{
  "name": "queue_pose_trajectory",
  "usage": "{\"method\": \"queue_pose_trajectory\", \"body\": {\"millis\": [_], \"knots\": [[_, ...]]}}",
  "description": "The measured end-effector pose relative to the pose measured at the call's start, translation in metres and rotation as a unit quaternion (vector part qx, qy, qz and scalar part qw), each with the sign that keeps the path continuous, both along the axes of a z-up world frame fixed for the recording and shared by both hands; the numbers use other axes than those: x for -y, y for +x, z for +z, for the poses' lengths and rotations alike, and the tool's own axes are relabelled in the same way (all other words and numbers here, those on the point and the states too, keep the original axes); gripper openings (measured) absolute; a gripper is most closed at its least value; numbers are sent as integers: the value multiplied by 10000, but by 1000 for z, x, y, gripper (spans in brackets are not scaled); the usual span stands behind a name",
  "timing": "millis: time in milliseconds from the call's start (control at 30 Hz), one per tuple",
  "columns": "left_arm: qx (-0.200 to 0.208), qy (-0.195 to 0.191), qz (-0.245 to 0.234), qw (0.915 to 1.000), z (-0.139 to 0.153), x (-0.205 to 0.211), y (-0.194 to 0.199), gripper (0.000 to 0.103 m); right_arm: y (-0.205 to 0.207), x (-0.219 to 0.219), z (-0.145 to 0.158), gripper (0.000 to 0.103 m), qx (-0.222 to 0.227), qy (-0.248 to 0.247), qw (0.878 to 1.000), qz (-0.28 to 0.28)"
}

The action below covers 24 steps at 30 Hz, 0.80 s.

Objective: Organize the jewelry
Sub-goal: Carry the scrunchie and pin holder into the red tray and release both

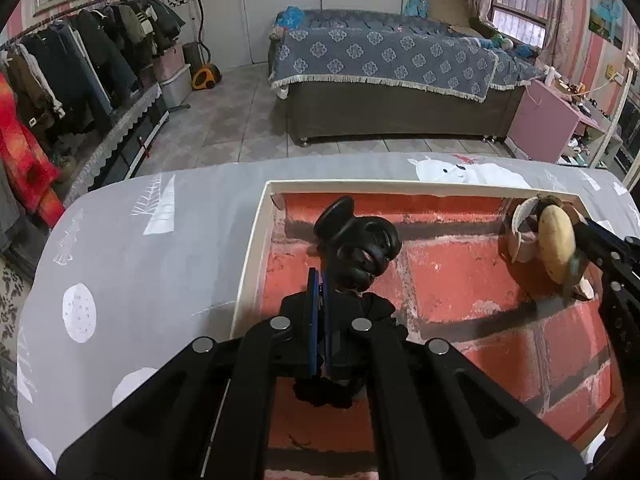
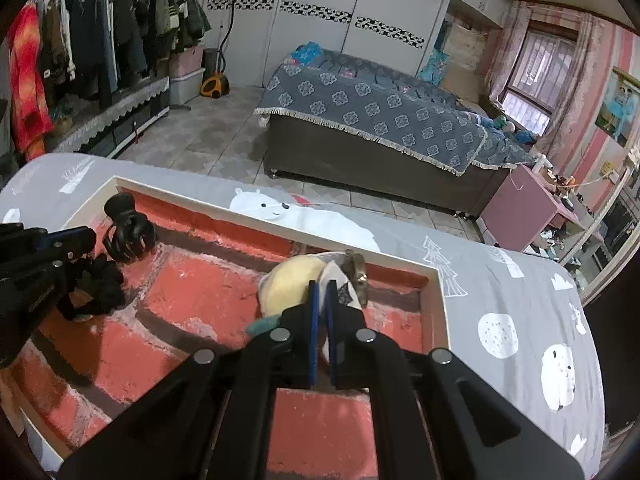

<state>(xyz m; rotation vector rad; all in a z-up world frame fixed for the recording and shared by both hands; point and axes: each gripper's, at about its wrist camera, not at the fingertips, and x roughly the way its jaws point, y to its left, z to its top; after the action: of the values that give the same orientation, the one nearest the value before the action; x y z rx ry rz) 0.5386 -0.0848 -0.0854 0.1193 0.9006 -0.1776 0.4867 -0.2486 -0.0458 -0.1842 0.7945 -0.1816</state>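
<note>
The shallow white-rimmed box lined with red brick-pattern paper [image 1: 256, 248] sat on a grey cloth printed with white bears and trees [image 1: 132, 248]. In the left wrist view, the left gripper [image 1: 319, 280] had its blue-edged jaws pressed together, and the glossy black plastic claw hair clip [image 1: 356, 240] lay just past their tips toward one o'clock, over the box's far left corner; whether the tips pinched part of it could not be told. A black fabric scrunchie [image 2: 102, 280] lay beside the clip, under that gripper. The right gripper [image 2: 320, 292] also had its jaws nearly together, with a thin white piece between them. The cream oval bangle-like piece with brown and white parts [image 2: 296, 276] lay touching those tips at about eleven o'clock, near the box's far right corner
</note>
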Motion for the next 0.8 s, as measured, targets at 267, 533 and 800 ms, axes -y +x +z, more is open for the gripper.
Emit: {"method": "queue_pose_trajectory", "body": {"millis": [267, 533, 800], "knots": [[-58, 73, 62, 9999, -2, -1, 2, 1, 1, -3, -8, 8, -20, 295, 9995, 50], [12, 65, 148, 9999, 1, -6, -1, 24, -3, 4, -9, 19, -118, 563, 9983, 70], [318, -4, 174, 9993, 33, -15, -24, 60, -18, 10, -13, 50, -244, 777, 9966, 134]]}}
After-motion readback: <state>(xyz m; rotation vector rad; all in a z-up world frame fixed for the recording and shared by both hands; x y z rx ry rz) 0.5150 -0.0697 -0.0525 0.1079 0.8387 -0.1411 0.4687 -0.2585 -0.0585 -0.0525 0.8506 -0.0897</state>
